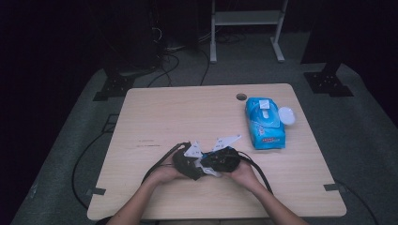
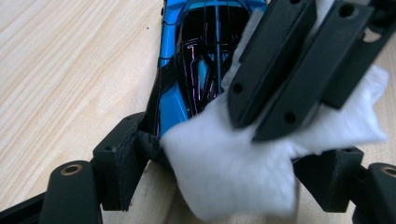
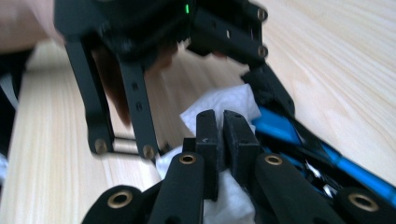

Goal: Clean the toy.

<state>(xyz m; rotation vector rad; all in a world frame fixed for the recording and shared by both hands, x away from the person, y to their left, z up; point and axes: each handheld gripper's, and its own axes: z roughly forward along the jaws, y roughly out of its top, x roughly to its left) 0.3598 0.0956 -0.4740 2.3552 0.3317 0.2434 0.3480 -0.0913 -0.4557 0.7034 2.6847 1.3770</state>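
My left gripper (image 1: pixel 195 168) and right gripper (image 1: pixel 211 164) meet tip to tip near the table's front edge, each in a hand. In the left gripper view, the left gripper (image 2: pixel 226 161) is shut on a blue and black toy-like object (image 2: pixel 196 56), one jaw pressed against its near end. The far jaw is partly hidden by a white wipe (image 2: pixel 233 177). The right gripper (image 2: pixel 261 123) comes in from the upper right, shut on that wipe, which lies against the object. In the right gripper view, the right gripper (image 3: pixel 222 122) pinches the wipe (image 3: pixel 224 100) beside the blue object (image 3: pixel 280 128).
A blue pack of wipes (image 1: pixel 264 123) lies at the right of the wooden table (image 1: pixel 164 112), its round white lid (image 1: pixel 287 115) flipped open. A cable hole (image 1: pixel 241 97) sits near the far edge. Gripper cables trail off the front. A white frame (image 1: pixel 246 18) stands beyond.
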